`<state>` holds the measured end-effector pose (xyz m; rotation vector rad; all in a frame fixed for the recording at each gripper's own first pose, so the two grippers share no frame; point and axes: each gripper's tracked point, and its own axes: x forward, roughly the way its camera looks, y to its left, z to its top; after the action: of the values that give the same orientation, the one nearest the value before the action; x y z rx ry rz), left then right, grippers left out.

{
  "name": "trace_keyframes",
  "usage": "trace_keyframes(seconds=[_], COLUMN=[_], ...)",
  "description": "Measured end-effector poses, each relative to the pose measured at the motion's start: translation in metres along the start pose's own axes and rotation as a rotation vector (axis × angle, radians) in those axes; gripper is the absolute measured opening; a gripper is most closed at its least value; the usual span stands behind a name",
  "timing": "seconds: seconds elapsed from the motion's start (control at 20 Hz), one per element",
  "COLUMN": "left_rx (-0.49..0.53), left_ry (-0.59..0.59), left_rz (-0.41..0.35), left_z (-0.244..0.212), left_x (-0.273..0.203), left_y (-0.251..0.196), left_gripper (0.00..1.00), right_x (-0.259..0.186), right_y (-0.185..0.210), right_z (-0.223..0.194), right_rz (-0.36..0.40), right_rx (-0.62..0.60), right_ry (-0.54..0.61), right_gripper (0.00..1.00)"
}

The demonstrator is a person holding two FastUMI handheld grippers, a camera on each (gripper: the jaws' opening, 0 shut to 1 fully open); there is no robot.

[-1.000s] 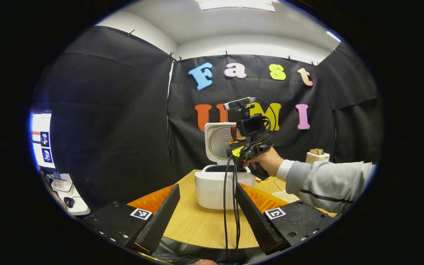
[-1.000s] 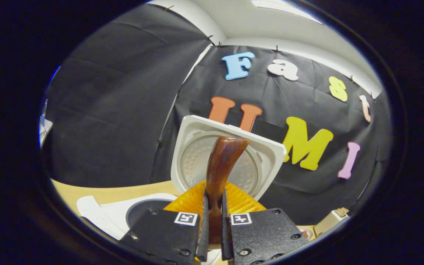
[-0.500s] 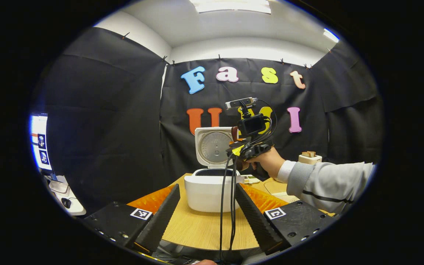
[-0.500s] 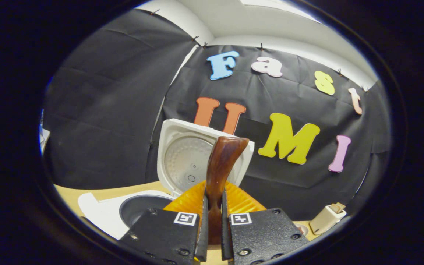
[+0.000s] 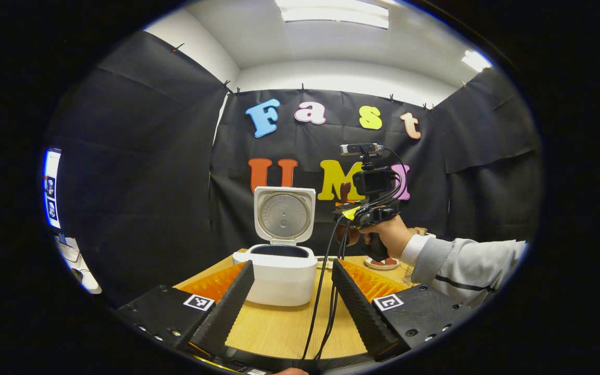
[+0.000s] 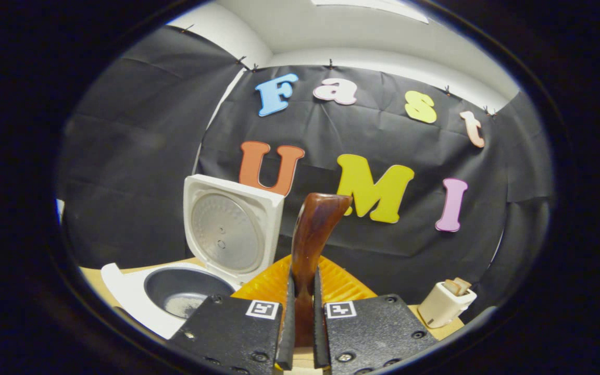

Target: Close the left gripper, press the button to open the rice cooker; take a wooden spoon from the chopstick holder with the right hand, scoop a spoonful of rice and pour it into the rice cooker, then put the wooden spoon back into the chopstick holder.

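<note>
The white rice cooker (image 5: 282, 273) stands on the wooden table (image 5: 279, 333) with its lid (image 5: 284, 214) raised upright. My left gripper (image 5: 292, 265) is open in front of it, nothing between its fingers. To the cooker's right, a hand holds my right gripper (image 5: 351, 212) above the table. In the right gripper view, my right gripper (image 6: 302, 278) is shut on the dark wooden spoon (image 6: 313, 229), whose shaft sticks up from the fingers. The open cooker (image 6: 133, 291) lies lower left there, its dark inner pot showing. The white chopstick holder (image 6: 446, 304) stands at the lower right.
A small dish (image 5: 380, 262) sits on the table under the hand. Cables (image 5: 326, 291) hang from the right gripper down across the table's front. A grey sleeve (image 5: 466, 260) reaches in from the right. A lit screen (image 5: 50, 192) stands far left.
My right gripper has carried the spoon to the right, away from above the cooker and toward the chopstick holder. The cooker has slid left in both views. My left gripper stays open.
</note>
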<state>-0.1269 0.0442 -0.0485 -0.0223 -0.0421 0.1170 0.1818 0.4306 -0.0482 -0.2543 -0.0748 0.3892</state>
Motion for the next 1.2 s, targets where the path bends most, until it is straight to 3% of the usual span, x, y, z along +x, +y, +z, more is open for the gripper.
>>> trace_keyframes(seconds=[0.2,0.7,1.2], left_rx=[0.044,0.043,0.053], left_ry=[-0.011,-0.007,-0.001], left_rz=[0.003,-0.010,0.015], left_z=[-0.002,-0.005,-0.016], left_x=[0.000,0.004,0.017], left_y=[-0.006,-0.020,-0.035], left_gripper=[0.95,0.95,0.95], right_x=[-0.021,-0.065,-0.085], right_y=[-0.053,-0.184,-0.268], right_z=[0.001,-0.034,-0.097], right_rz=[-0.049,-0.189,-0.263], right_rx=[0.018,0.101,0.101], right_ry=[-0.008,0.017,0.081], right_gripper=[0.20,0.20,0.20])
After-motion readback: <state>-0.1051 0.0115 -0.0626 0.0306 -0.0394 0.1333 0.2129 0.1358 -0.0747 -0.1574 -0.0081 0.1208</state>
